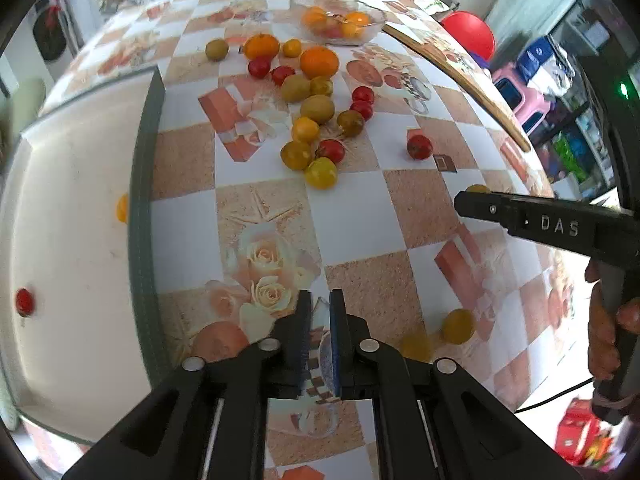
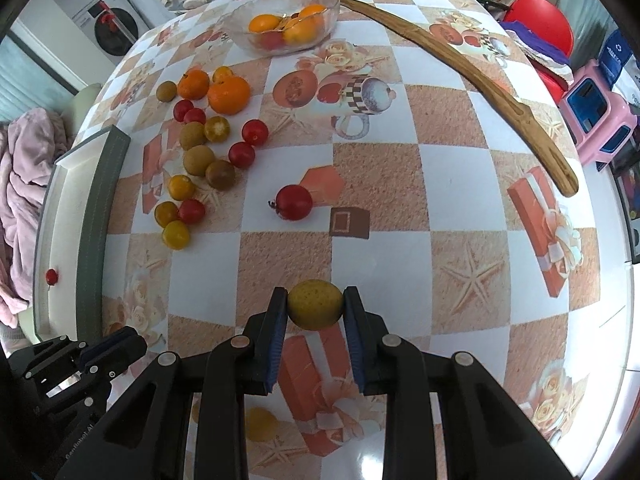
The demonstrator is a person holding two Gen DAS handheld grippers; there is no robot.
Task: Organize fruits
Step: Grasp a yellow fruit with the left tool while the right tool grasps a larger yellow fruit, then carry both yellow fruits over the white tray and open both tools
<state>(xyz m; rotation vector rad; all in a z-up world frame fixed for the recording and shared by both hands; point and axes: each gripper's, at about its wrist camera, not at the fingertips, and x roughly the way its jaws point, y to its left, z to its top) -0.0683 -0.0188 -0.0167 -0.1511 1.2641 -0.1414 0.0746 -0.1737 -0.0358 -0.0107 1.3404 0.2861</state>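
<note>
My right gripper [image 2: 315, 300] is shut on a yellow-green round fruit [image 2: 315, 309] and holds it over the table; the gripper also shows in the left wrist view [image 1: 472, 196]. My left gripper [image 1: 320, 304] is nearly shut and empty, low over the table beside the white tray [image 1: 80, 208]. A cluster of small red, yellow and brownish fruits [image 1: 316, 128] with two oranges [image 1: 319, 62] lies mid-table. A glass bowl [image 1: 336, 16] at the far side holds oranges and a red fruit. The tray holds a red fruit [image 1: 25, 302] and a yellow one [image 1: 122, 208].
A long wooden stick [image 2: 460, 60] lies across the table's right side. A lone red tomato [image 2: 294, 202] sits mid-table. A loose yellow fruit [image 1: 458, 325] lies near my left gripper. A red chair [image 2: 540, 20] and a pink stool [image 2: 600, 120] stand beyond the table edge.
</note>
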